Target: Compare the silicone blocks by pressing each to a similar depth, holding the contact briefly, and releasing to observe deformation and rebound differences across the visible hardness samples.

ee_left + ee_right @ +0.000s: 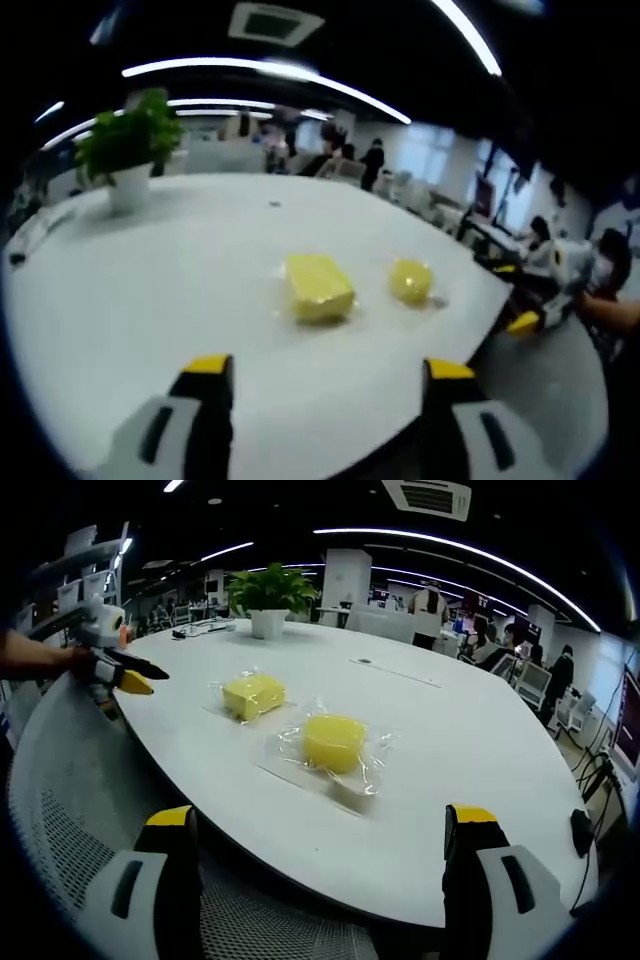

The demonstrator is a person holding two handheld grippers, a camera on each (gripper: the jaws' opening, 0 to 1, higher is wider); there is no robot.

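While both samples sit untouched on the white table [480,740], neither gripper is in contact with them. Rectangular yellow block [253,695] lies in a clear wrapper near the table's middle, nearer the plant side. Round yellow block [334,742] lies beside it, also in a clear crinkled bag, closer to the table's near edge in the right gripper view. The two are near each other but not touching.

Left gripper view shows the same pair from the opposite side: rectangular block [318,287] left of centre, round one [410,281] just to its right, close to the table edge.

Left gripper [330,375]: jaws spread wide, nothing between them, hovering above the tabletop short of the blocks. It also appears at the left of the right gripper view [128,677], held in a person's hand [40,660] off the table edge.

Right gripper [325,825]: jaws wide apart, empty, at the table's near edge above a mesh chair back [80,810].

Potted plant [268,595] stands at the far end of the table. Office desks and people in the background.
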